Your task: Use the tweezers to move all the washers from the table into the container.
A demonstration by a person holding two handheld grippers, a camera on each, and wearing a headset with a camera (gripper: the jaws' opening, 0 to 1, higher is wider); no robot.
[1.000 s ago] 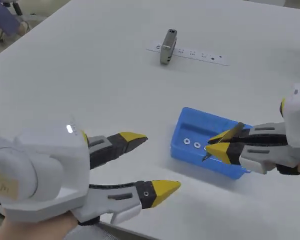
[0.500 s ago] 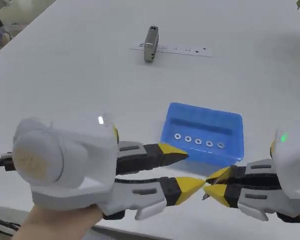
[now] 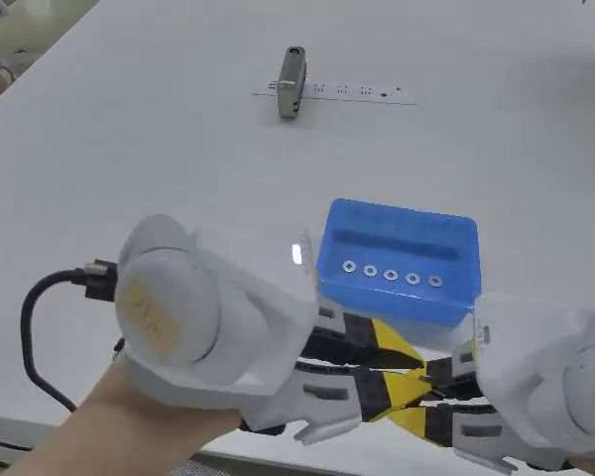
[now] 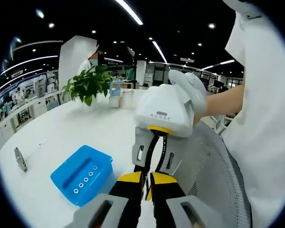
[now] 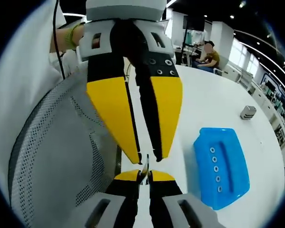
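Head view. The blue container (image 3: 402,238) sits on the white table (image 3: 178,149) near its near edge, long axis running left to right. Five washers (image 3: 391,273) lie inside in one row parallel to that axis. A small grey device (image 3: 292,81) stands towards the far edge on a white strip (image 3: 362,94); the strip's dark marks are too small to read. The left gripper (image 3: 409,369) and right gripper (image 3: 428,397) meet tip to tip just in front of the container. The yellowish label (image 3: 149,317) on the left gripper's housing has illegible handwriting.

Left gripper view. The left gripper (image 4: 147,183) has its jaws drawn close, with a narrow slit between them; I cannot tell whether they pinch anything. The right gripper (image 4: 149,172) faces it head-on, and its housing lettering is unclear. The container (image 4: 66,171) with the washers (image 4: 85,179) lies off to one side.

Right gripper view. The right gripper (image 5: 143,176) is clamped on the tweezers (image 5: 144,170). Their long axis runs along the jaws, with the tip pointing forward at the left gripper (image 5: 147,159). The container (image 5: 235,161) holds the washers (image 5: 216,168) in a line.
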